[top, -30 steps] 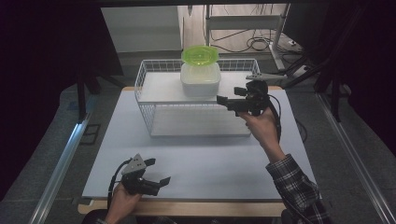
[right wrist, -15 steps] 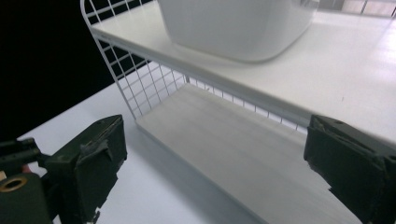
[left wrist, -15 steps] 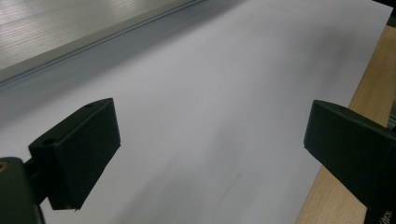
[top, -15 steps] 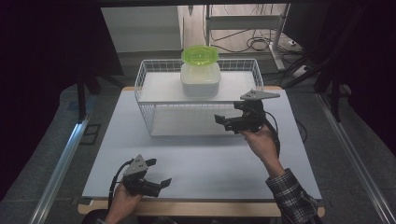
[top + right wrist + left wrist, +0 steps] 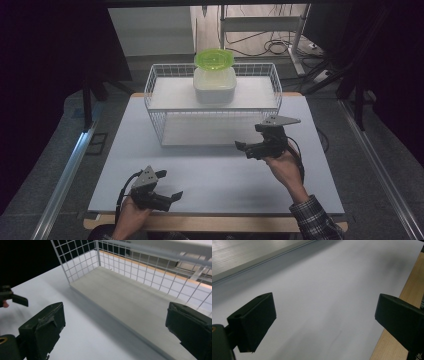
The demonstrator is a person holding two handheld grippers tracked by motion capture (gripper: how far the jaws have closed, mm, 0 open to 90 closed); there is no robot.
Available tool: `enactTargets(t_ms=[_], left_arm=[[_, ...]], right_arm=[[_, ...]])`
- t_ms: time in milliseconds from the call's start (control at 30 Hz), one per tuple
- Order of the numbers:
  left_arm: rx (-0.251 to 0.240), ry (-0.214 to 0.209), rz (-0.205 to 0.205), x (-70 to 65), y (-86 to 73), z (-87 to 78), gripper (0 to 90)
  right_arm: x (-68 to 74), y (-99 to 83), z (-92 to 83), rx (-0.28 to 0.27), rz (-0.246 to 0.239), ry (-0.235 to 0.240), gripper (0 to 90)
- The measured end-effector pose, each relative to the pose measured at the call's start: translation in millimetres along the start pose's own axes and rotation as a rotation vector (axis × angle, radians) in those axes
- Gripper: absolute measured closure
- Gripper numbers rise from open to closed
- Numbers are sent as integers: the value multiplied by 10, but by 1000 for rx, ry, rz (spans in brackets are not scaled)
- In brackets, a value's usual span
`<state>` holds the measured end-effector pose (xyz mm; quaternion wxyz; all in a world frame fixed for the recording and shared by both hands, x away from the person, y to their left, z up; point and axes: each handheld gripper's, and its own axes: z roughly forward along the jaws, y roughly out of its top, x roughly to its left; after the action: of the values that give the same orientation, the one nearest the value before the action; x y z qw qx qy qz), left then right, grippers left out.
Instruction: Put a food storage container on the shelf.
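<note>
A white wire rack (image 5: 155,107) stands at the back middle of the white table mat (image 5: 210,175). On its top shelf sits a white tub (image 5: 215,86) with a lime-green lid (image 5: 214,58) resting on it. My right gripper (image 5: 246,137) hovers just in front of the rack's right half, open and empty, jaws pointing left. In the right gripper view its jaws (image 5: 115,322) stand wide apart before the rack's lower shelf (image 5: 130,300). My left gripper (image 5: 171,184) rests low near the front left edge, open and empty. Its jaws (image 5: 324,322) span bare mat.
The table's wooden edge (image 5: 409,287) runs along the mat's front. Metal rails (image 5: 65,170) flank the table on both sides. Cables and a shelf frame (image 5: 260,30) lie on the floor behind the rack. The other gripper's jaw (image 5: 15,298) shows far left in the right gripper view.
My right gripper has come down from beside the rack's top right and back toward the person, ending in front of the rack. The left gripper has stayed put.
</note>
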<state>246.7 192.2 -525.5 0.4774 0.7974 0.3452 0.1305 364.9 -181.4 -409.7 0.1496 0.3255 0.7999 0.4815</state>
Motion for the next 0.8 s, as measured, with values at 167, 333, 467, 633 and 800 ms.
enactTargets(t_ms=[167, 333, 467, 633, 800], left_arm=[[-4, 3, -1, 11, -1, -19, 32], [2, 8, 3, -1, 0, -15, 31], [6, 15, 8, -3, 1, -17, 31], [10, 19, 6, -4, -1, -16, 31], [15, 20, 3, -1, -2, -15, 31]], right_arm=[[38, -121, -60, -27, -23, 13, 27], [83, -215, -82, -24, -29, 13, 25], [119, -327, -93, -6, -35, -24, 0], [152, -455, -143, -3, -32, -58, 0], [169, -582, -200, 2, -36, -63, 0]])
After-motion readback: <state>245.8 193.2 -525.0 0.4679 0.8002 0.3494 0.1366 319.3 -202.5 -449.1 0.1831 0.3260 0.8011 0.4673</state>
